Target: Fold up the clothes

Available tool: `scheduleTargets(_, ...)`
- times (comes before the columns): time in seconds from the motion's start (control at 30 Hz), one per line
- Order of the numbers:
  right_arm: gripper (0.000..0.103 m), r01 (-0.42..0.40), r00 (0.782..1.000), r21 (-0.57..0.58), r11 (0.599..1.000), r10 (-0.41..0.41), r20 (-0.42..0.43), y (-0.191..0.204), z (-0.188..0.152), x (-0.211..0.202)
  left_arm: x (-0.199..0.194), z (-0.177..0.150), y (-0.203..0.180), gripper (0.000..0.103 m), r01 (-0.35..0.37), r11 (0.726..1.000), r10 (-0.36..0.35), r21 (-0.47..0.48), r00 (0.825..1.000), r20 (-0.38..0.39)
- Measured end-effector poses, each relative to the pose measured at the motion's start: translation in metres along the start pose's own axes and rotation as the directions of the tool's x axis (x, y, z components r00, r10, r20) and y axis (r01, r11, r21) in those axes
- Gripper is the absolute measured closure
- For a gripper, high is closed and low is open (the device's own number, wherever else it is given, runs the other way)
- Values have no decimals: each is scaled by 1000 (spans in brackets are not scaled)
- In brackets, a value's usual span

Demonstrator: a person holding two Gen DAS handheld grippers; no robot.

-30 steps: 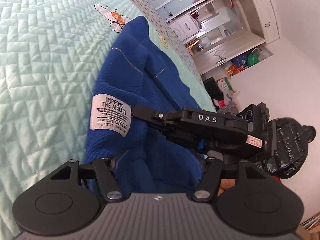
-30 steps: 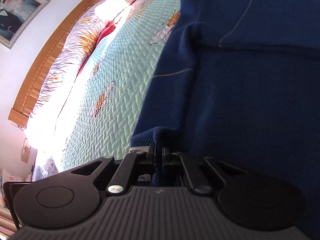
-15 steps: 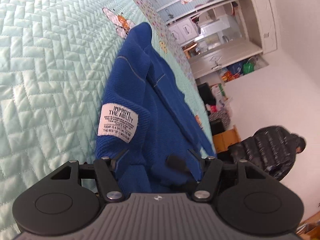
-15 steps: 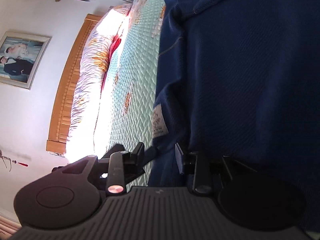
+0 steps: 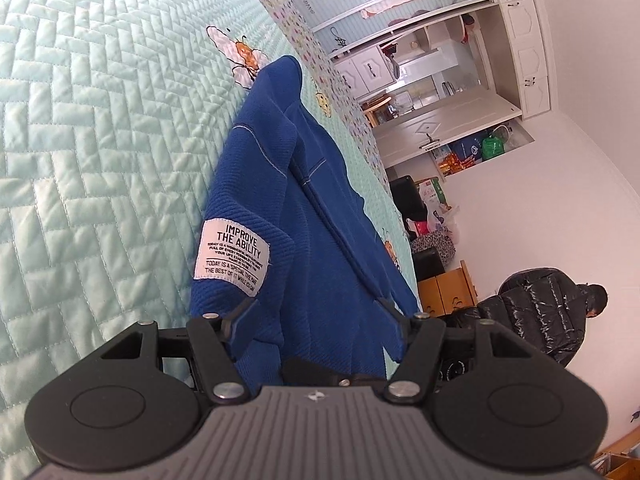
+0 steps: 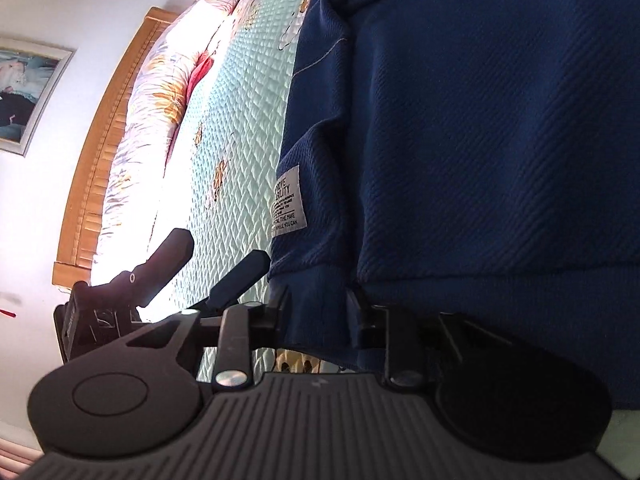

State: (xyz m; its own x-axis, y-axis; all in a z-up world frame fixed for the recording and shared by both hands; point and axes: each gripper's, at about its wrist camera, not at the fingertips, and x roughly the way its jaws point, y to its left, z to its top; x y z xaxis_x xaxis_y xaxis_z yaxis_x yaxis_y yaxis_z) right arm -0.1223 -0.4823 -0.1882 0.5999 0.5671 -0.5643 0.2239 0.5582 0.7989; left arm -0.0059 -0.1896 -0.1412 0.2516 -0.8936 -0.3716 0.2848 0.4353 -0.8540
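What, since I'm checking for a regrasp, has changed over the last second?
The right gripper let go of the blue sweater at its hem, pulled back from in front of the left gripper, and its jaws are closing on the hem again. The left gripper stayed open; the sweater stayed on the bedspread.

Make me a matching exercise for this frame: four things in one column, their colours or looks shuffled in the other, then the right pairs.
Things:
1. sweater
2. label sewn on the sweater
3. bedspread
4. headboard

Looks:
a. white with black print
b. light brown wood
c. blue
d. pale green, quilted

Pairs: 1-c, 2-a, 3-d, 4-b
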Motion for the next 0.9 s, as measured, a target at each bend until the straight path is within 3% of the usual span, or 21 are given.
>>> scheduleTargets(0.23, 94, -38, 999, 84, 996, 38, -8, -12, -5, 3, 9, -2, 0, 39, -9, 1000, 9, 0, 1000, -20)
scheduleTargets(0.37, 96, -25, 1000, 56, 998, 26, -9, -13, -5, 4, 26, -10, -8, 38, -29, 998, 32, 52, 998, -59)
scheduleTargets(0.47, 92, -51, 999, 81, 995, 51, 1, -19, -3, -4, 34, -14, -3, 39, -46, 997, 48, 57, 998, -45)
scheduleTargets(0.6, 89, -28, 998, 49, 998, 26, 50, -21, 6, -33, 39, -13, 3, 39, -52, 997, 54, 57, 998, -42)
scheduleTargets(0.63, 87, -20, 996, 44, 999, 16, 86, -20, 12, -43, 40, -14, 3, 39, -54, 997, 57, 62, 997, -43)
scheduleTargets(0.7, 65, -11, 988, 33, 999, 6, 153, -20, 28, -56, 41, -14, 0, 39, -64, 994, 68, 85, 997, -48)
scheduleTargets(0.9, 58, -29, 971, -17, 999, 32, 235, -11, 105, -21, 44, -14, -4, 39, -74, 988, 83, 136, 994, -64)
